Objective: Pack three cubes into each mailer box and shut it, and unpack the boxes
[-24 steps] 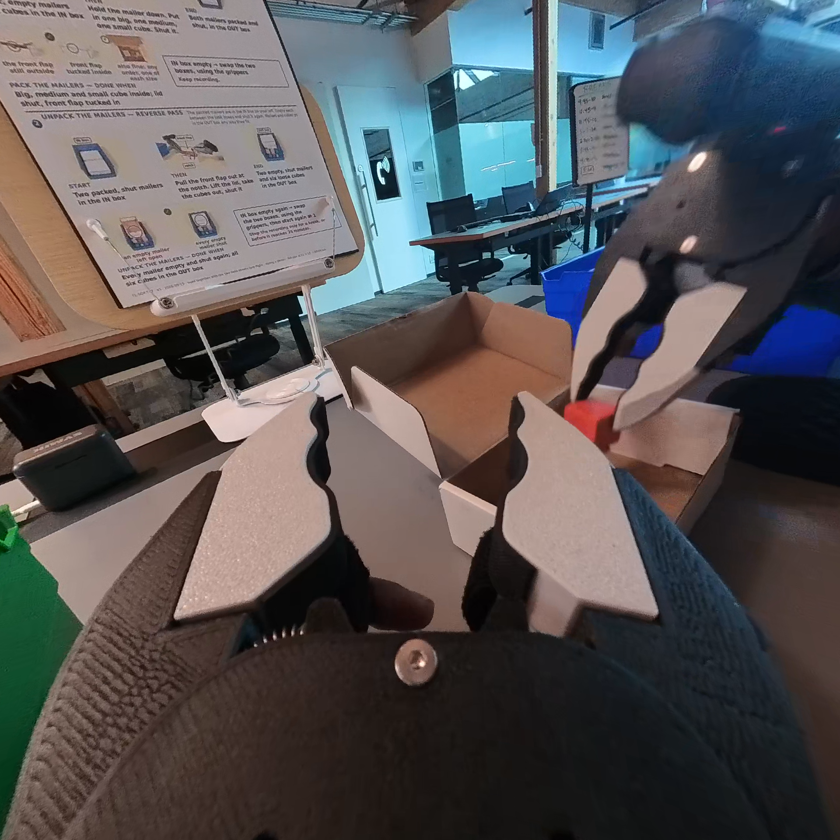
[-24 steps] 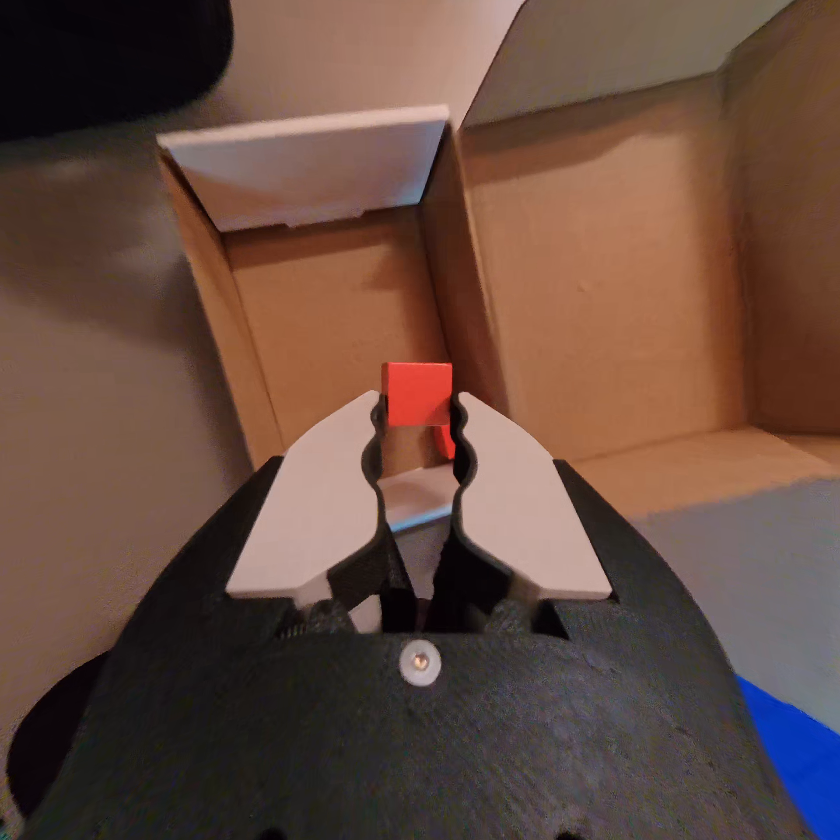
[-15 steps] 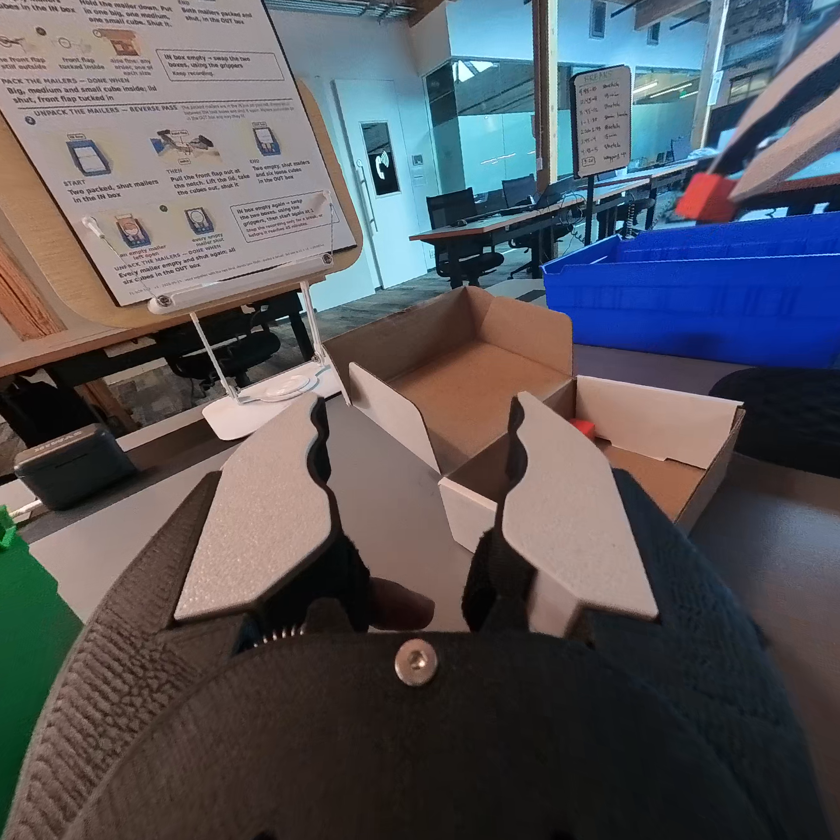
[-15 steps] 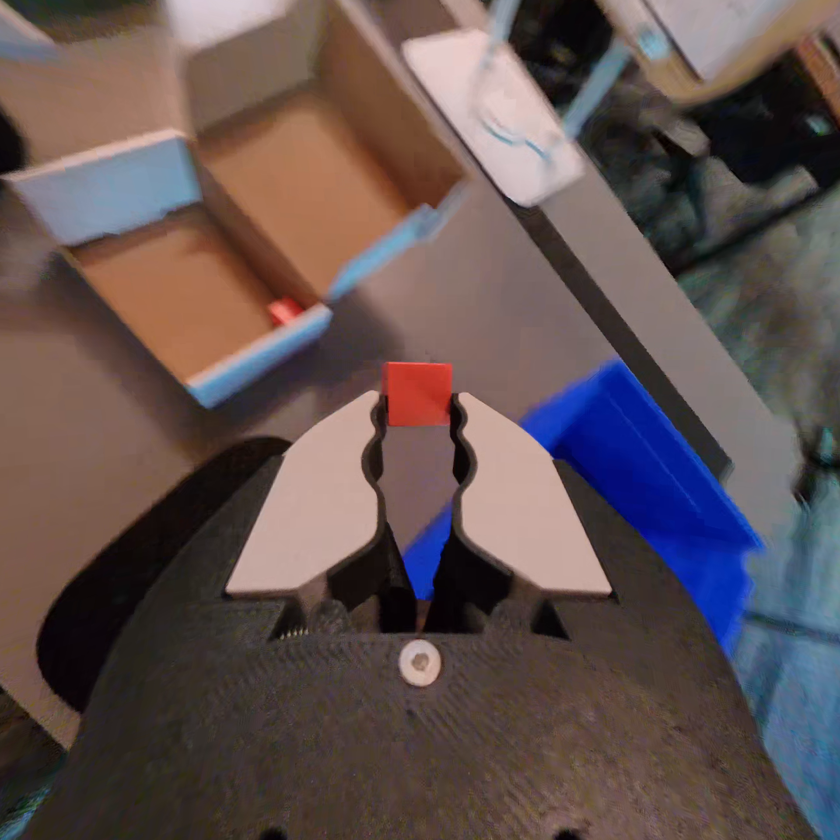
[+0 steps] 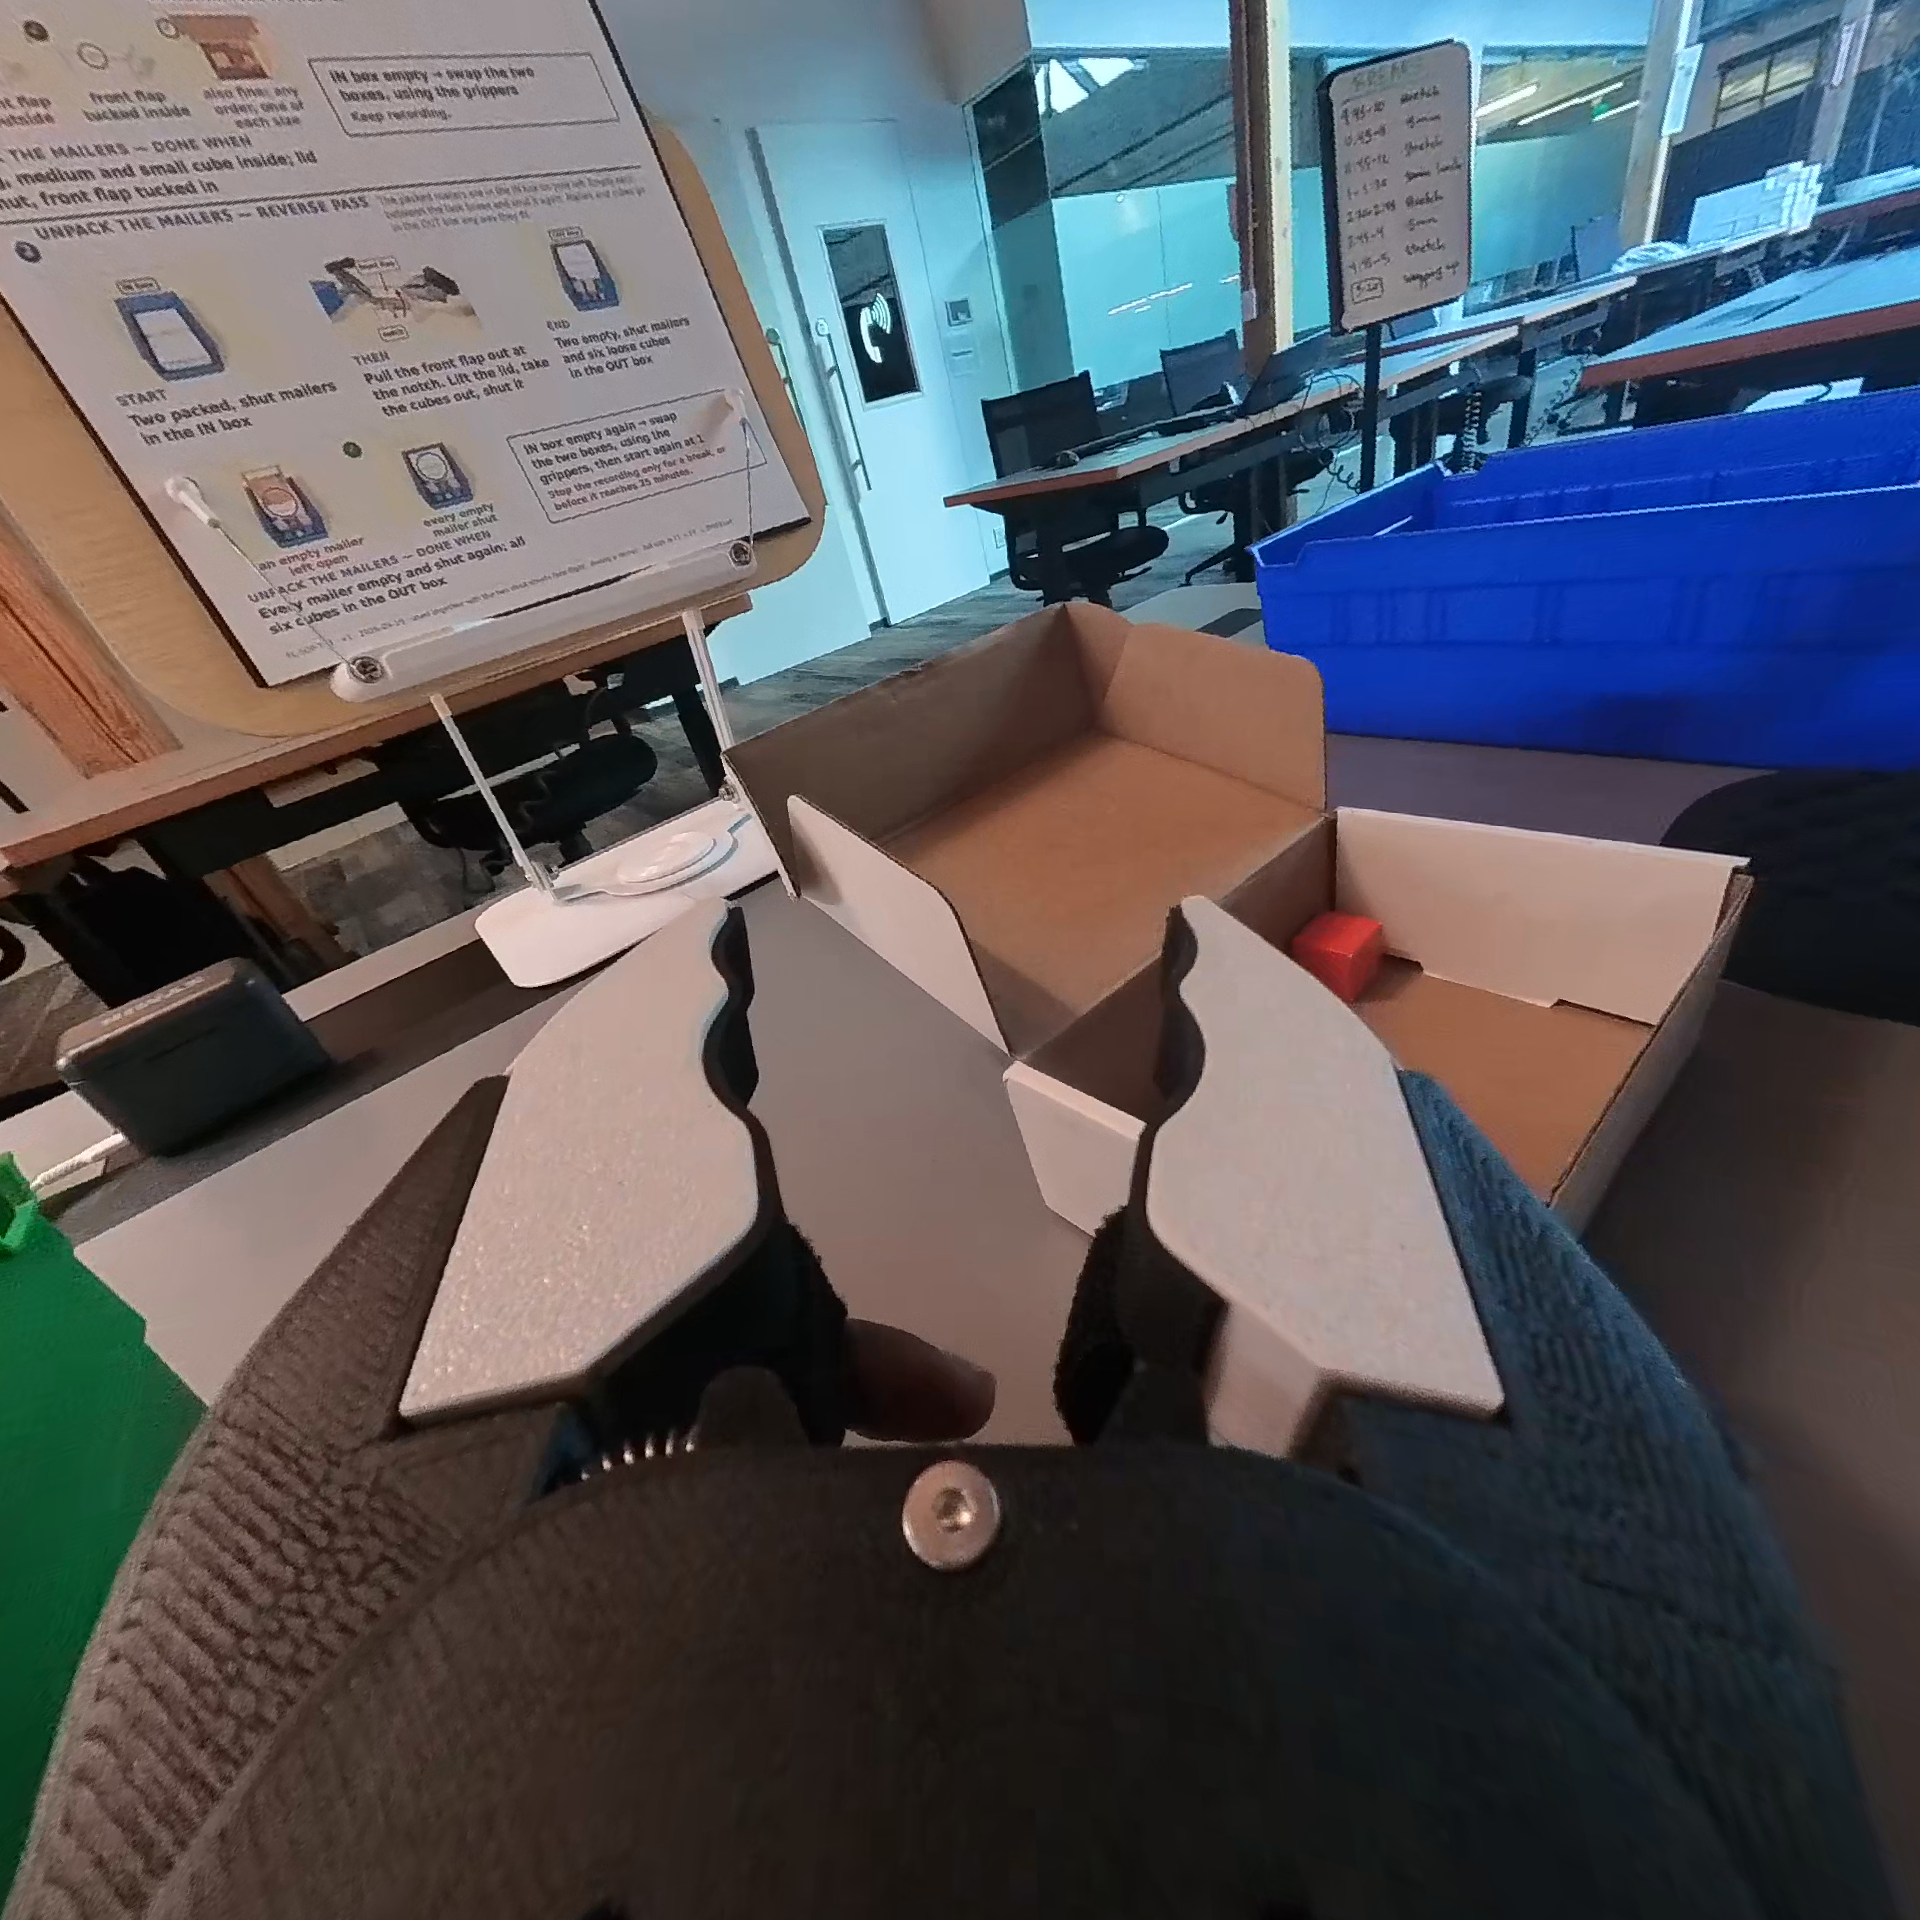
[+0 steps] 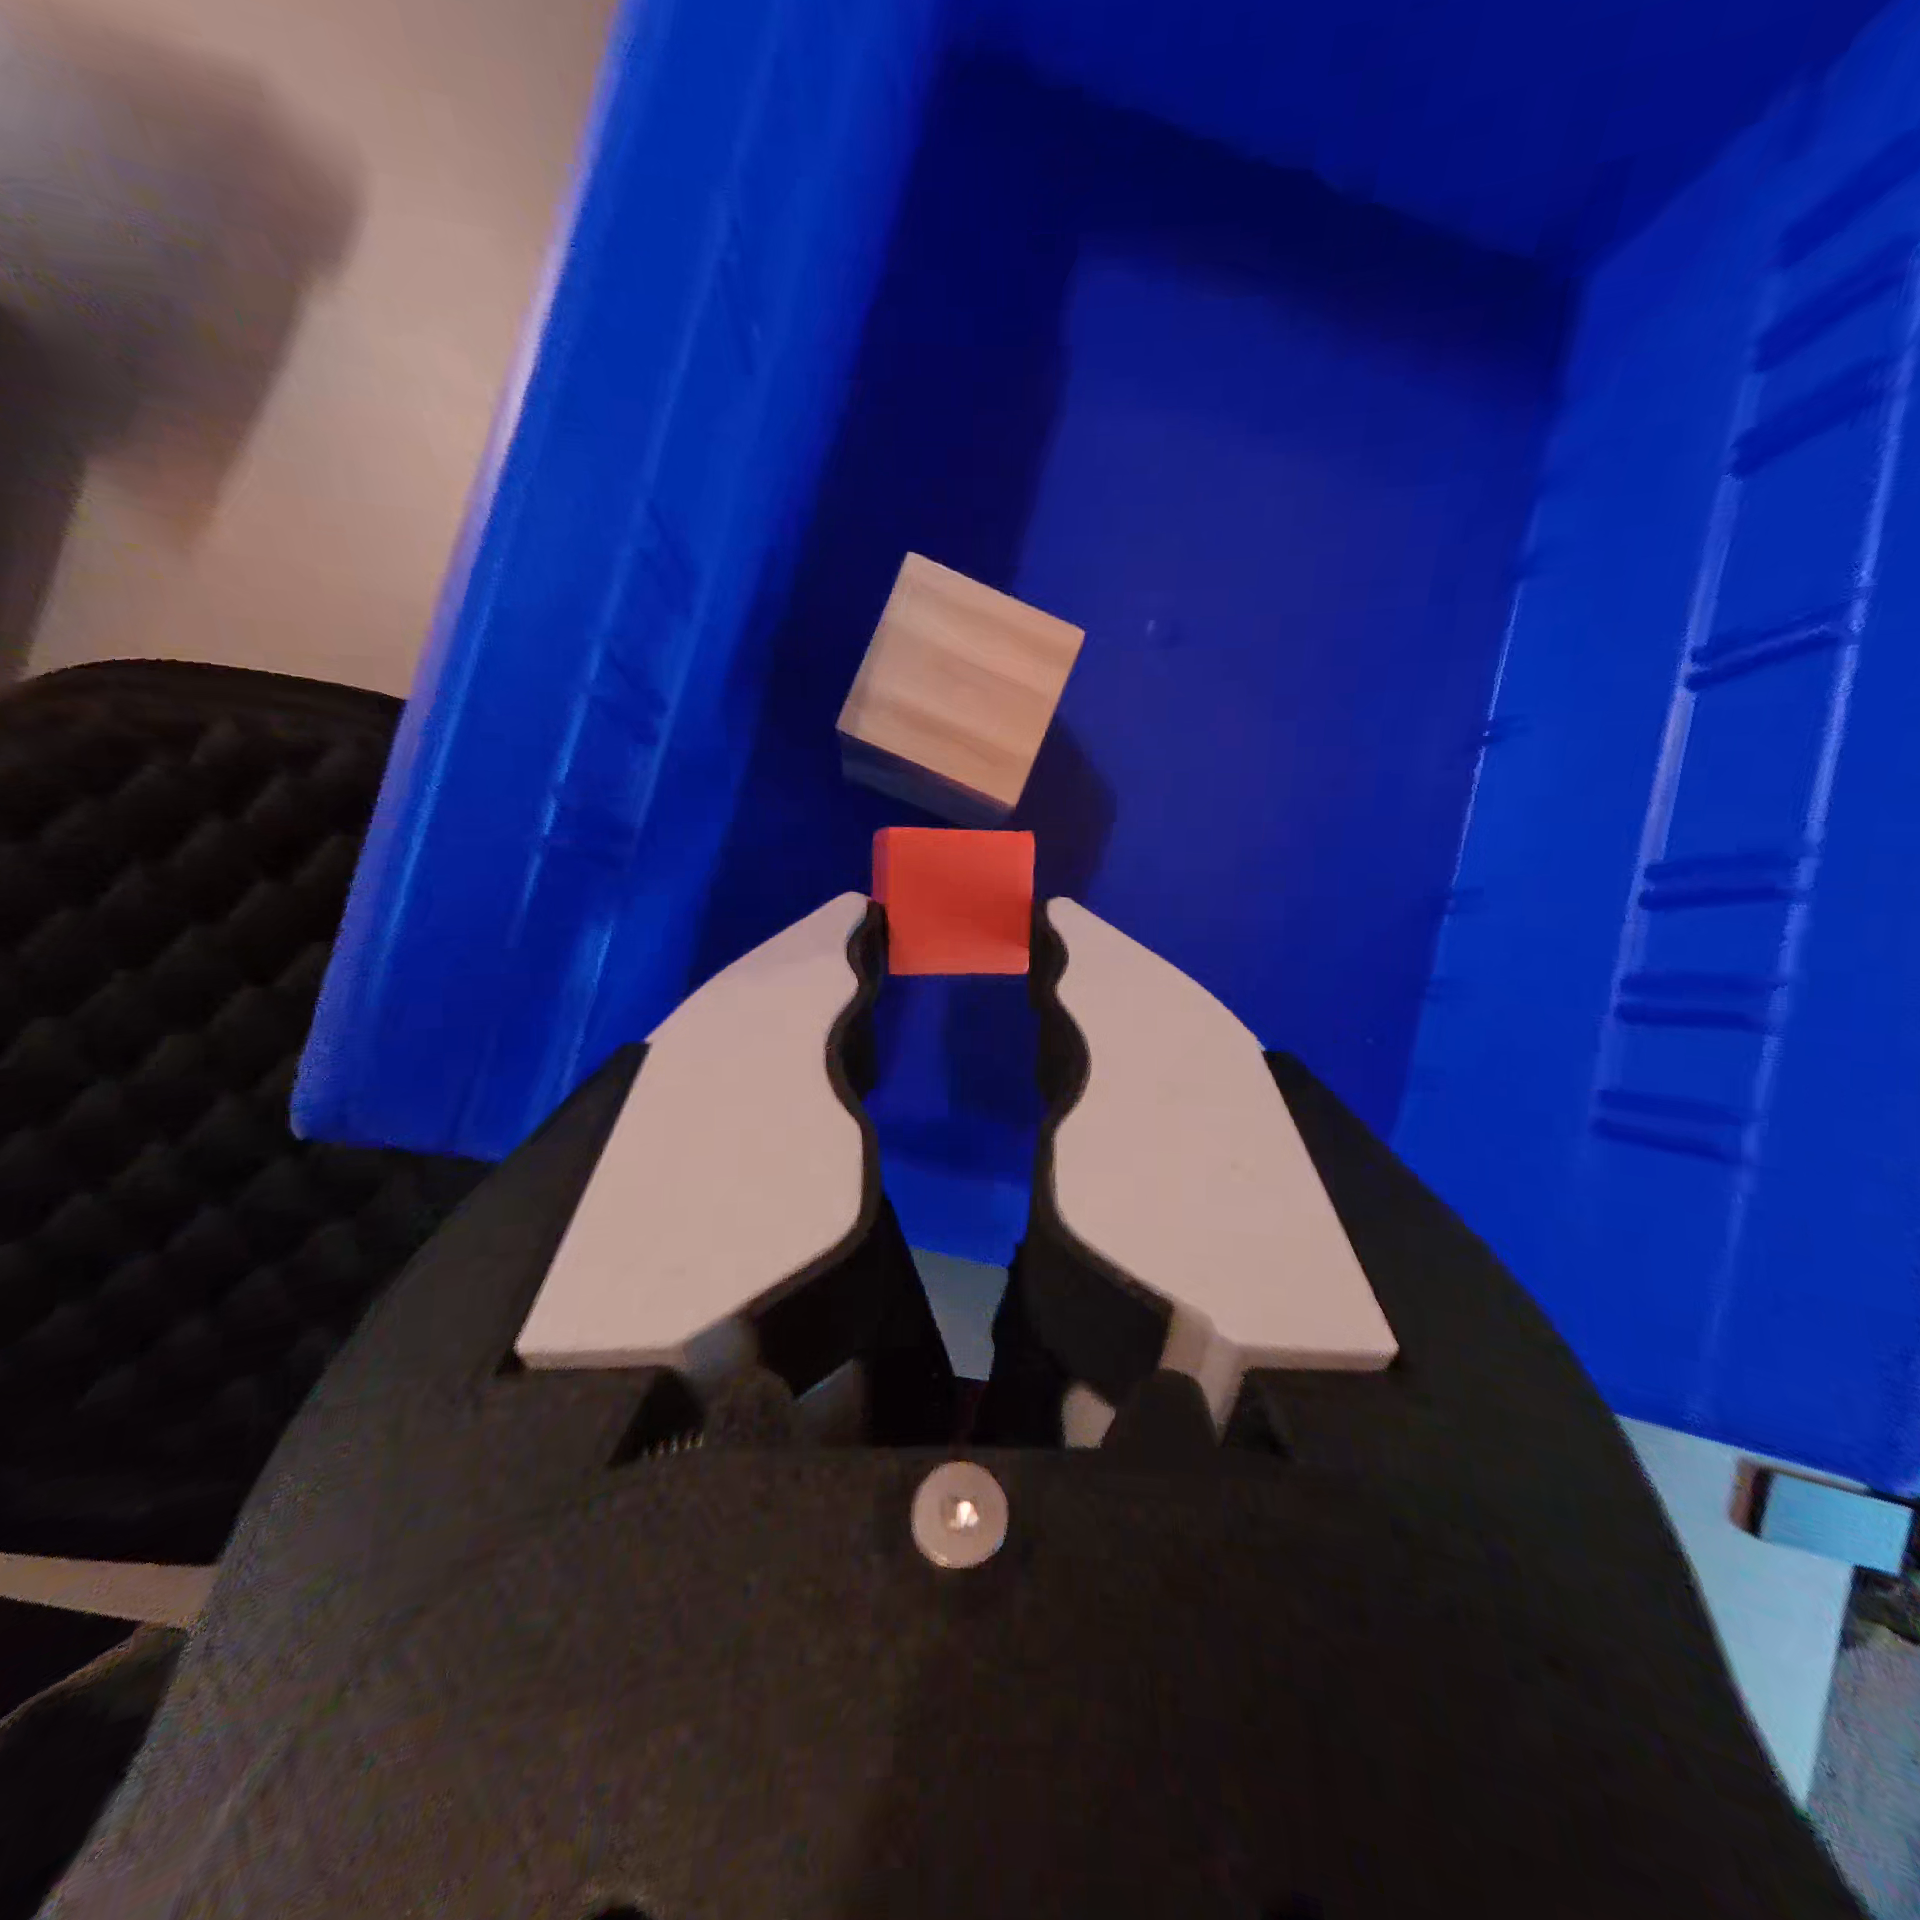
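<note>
Grey counter (image 5: 914,1049) carrying blue bin (image 6: 1299,436) and open mailer (image 5: 1049,883), lid laid back. Bin (image 5: 1621,582) just behind mailer. Left gripper (image 5: 951,1023) low over counter beside mailer, jaws apart, empty. Right gripper (image 6: 954,914) above bin interior, jaws clamped on red cube (image 6: 954,902). Wooden cube (image 6: 956,681) on bin floor, beyond red cube. Second, smaller red cube (image 5: 1338,948) in mailer corner.

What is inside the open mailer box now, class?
One small red cube sits in the mailer box by its white wall. The left gripper hides the near corner.
</note>
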### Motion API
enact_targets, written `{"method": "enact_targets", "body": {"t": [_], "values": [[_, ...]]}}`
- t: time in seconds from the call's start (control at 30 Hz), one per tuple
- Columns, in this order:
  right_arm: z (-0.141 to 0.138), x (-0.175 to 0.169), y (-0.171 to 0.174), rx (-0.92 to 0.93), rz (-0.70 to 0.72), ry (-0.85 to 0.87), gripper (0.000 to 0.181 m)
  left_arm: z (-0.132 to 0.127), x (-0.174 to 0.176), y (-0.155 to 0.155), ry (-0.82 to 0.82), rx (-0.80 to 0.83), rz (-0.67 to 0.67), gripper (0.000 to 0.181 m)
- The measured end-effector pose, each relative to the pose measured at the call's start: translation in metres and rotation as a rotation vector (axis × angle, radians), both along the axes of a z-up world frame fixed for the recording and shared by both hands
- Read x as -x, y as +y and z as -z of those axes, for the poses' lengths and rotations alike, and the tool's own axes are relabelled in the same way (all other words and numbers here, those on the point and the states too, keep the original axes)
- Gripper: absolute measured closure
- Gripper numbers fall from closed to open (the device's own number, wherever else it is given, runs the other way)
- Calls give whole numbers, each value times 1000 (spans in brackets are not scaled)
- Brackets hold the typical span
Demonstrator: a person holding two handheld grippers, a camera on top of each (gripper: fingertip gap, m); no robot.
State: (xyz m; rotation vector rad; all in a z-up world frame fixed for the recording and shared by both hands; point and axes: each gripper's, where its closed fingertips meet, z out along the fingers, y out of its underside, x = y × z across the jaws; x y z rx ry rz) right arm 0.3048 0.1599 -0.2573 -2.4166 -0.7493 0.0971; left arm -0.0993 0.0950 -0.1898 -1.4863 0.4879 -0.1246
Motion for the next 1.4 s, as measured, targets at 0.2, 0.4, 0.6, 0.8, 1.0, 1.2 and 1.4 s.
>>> {"method": "enact_targets", "body": {"t": [0.2,0.4,0.6,0.8,1.0,1.2,1.4], "values": [[22,10,3,64,-25,-43,154,-1,2,0,-7,-1,-4,106],[32,13,5,90,-28,-67,154,-1,2,0,7,-4,-6,106],[18,7,9,21,2,-20,146,-1,2,-1,10,-7,-7,106],[-69,15,22,-411,3,273,144,0,1,-1,20,-7,-4,106],[-152,79,-43,-732,-405,817,141,1,-3,-1,30,-9,12,106],[-134,142,-71,-650,-670,910,141,3,-8,-3,68,-10,24,108],[-73,202,-88,-422,-791,554,136,5,-10,-3,78,-5,28,109]]}}
